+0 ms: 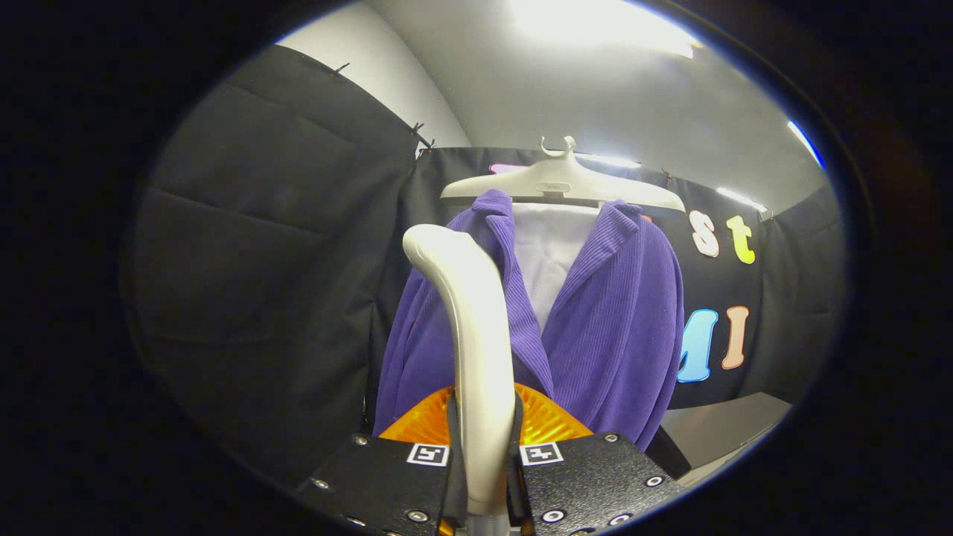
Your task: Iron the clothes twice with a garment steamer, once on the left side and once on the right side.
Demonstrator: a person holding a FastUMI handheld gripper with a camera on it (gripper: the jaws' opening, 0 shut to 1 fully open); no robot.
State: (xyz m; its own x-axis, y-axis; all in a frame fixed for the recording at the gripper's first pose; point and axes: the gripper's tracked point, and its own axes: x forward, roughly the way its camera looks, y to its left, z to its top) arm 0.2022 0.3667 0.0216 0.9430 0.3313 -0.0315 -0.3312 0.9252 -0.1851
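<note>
- Black cloth walls [283, 246] closed the booth around me, under bright ceiling lights.
- My gripper [485, 454] pinched the garment steamer's handle [469, 313], both fingers pressed on it, probably to steady the head for a stroke.
- Beyond my fingers a purple ribbed jacket [610, 327] over a white shirt [555, 253] hung on a pale hanger [558, 182], front towards me.
- The hanger's small label was too faint to read.

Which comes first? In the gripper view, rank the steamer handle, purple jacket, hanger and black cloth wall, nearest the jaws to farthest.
1. Steamer handle: gripped between the jaws of the gripper.
2. Purple jacket: just beyond the handle, straight ahead.
3. Hanger: above the jacket's collar, holding it up.
4. Black cloth wall: behind the jacket and hanger.
</note>
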